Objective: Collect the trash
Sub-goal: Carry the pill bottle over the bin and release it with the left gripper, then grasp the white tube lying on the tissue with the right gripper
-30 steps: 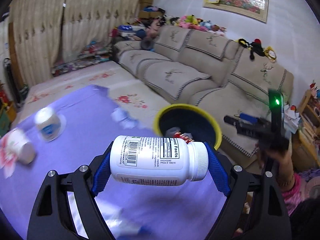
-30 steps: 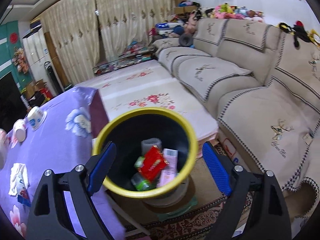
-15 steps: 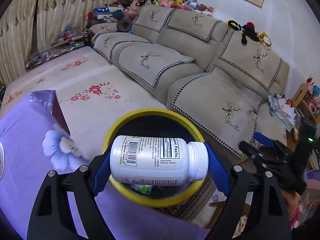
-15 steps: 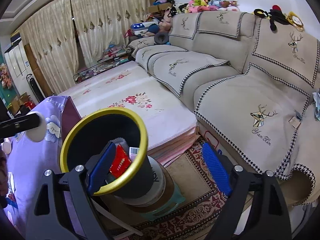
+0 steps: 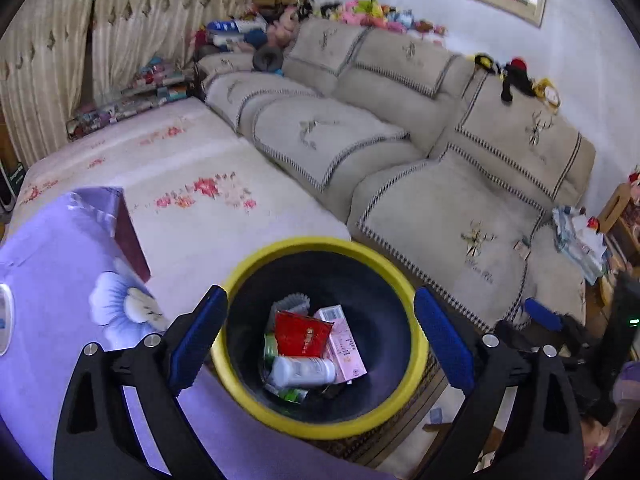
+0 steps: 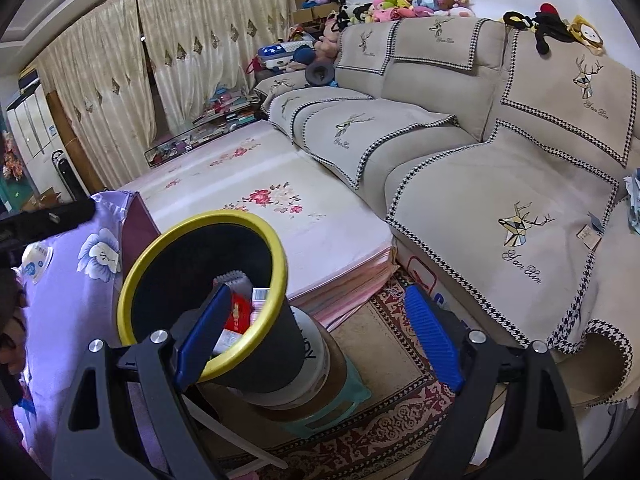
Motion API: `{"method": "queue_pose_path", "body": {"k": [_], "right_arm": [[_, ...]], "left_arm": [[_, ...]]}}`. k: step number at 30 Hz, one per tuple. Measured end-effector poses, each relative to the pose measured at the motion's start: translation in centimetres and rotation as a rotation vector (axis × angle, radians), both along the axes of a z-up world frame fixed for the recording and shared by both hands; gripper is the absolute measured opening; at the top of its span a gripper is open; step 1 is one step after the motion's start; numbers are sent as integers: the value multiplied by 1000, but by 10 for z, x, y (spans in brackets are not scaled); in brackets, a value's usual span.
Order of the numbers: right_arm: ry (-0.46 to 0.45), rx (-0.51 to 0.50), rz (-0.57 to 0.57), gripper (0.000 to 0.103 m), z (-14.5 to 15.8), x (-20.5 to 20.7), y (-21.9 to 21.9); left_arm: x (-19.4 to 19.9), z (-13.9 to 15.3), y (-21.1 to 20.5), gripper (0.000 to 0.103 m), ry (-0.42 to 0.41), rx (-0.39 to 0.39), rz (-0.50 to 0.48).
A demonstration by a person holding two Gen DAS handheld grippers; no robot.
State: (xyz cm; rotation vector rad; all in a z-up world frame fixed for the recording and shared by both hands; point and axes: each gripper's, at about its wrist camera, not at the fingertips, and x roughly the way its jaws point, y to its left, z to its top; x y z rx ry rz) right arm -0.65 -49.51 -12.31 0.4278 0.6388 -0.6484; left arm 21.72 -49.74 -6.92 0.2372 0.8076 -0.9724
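My left gripper (image 5: 320, 336) hangs wide open and empty over the yellow-rimmed bin (image 5: 256, 264); the white pill bottle (image 5: 302, 371) lies inside, among a red packet (image 5: 302, 334) and pink box (image 5: 346, 346). My right gripper (image 6: 316, 344), spread wide, holds nothing beside the bin.

Left tongs (image 5: 320, 336) hang with jaws wide apart directly above the yellow-rimmed bin (image 5: 408, 280); its mouth is unobstructed from above. The bin floor is crowded: white bottle (image 5: 302, 371), red packet (image 5: 302, 333), pink box (image 5: 344, 344). The tabletop (image 5: 52, 264) edge adjoins the bin's left. Right tongs (image 6: 316, 332), jaws apart, stand beside the bin over bare carpet (image 6: 384, 360); sofa (image 6: 500, 184) bounds the right.
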Motion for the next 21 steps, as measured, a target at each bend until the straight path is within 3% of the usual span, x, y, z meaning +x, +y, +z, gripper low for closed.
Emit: {"method": "queue_pose_path", "body": {"k": [6, 11, 21], "right_arm": [[10, -1, 62, 84, 3, 14, 23], [15, -6, 146, 84, 6, 33, 55], [10, -39, 498, 85, 25, 97, 172]], "left_arm": [[-28, 54, 84, 98, -69, -141, 84], [-48, 80, 166, 98, -101, -193, 194], [-97, 92, 367, 98, -194, -275, 594]]}}
